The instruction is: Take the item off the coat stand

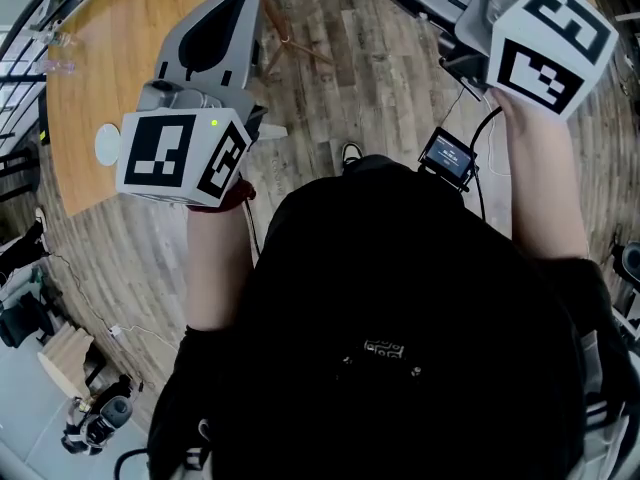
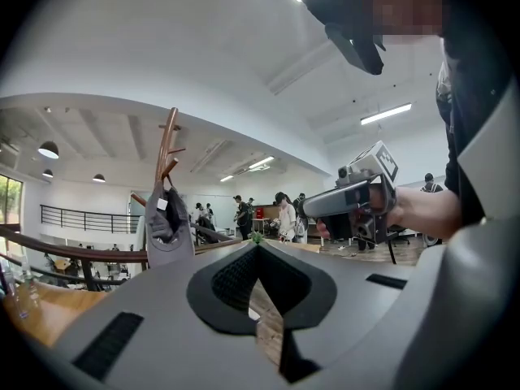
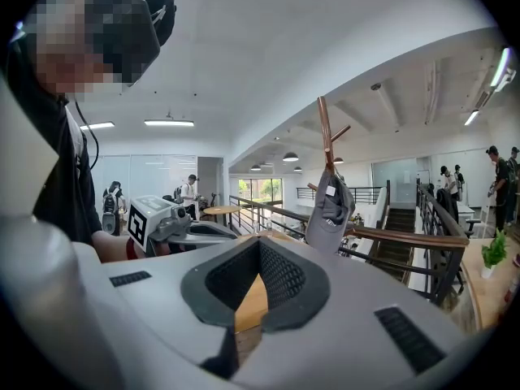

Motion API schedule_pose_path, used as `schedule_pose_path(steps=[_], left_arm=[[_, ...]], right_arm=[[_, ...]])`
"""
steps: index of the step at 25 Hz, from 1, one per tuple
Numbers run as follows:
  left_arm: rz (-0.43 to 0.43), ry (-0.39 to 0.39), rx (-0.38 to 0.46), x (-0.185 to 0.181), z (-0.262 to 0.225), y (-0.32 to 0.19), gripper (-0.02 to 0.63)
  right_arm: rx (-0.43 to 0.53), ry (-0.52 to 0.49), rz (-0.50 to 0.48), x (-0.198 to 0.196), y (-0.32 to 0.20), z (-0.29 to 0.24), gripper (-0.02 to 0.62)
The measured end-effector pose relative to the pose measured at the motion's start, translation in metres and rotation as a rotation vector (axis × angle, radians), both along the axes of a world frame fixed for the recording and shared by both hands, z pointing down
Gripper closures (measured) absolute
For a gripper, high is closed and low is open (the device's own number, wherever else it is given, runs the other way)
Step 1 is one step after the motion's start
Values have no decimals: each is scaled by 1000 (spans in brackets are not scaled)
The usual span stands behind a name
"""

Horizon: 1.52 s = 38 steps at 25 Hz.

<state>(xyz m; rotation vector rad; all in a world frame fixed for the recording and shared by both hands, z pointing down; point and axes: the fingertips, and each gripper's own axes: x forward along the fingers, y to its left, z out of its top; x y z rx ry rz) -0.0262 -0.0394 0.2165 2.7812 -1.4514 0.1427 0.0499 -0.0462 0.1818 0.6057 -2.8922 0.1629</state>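
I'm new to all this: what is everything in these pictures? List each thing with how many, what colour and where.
coat stand: one, brown wood, ahead of both grippers
cap: one, grey, hanging on the coat stand
table: one, light wood, at the person's left
disc: one, white, on the table near its edge
floor: grey-brown planks, underfoot
potted plant: one, green, far right of the right gripper view
people in the background: several, far off in the hall
left gripper: one, grey, jaws shut, nothing held
right gripper: one, grey, jaws shut, nothing held
person's top: black, low in the head view
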Motion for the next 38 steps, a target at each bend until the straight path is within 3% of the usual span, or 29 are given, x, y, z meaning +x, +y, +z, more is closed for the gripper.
schedule_pose_path(steps=[6,21,29,38], left_arm=[[-15,-6,-24,26,11,-56,600],[-50,-58,-42,25,7,-61,600],[-11,-27,14,19,-7,-58,600],[-68,-6,41,-18,-28,-71,600]], right_arm=[[-28,-17,-8,31,-54,14,577],[-45,-60,-23,46,-59,18,577],[-6,-35,4,38,-47,5,577],[11,-17,-44,6,-62,-12,577]])
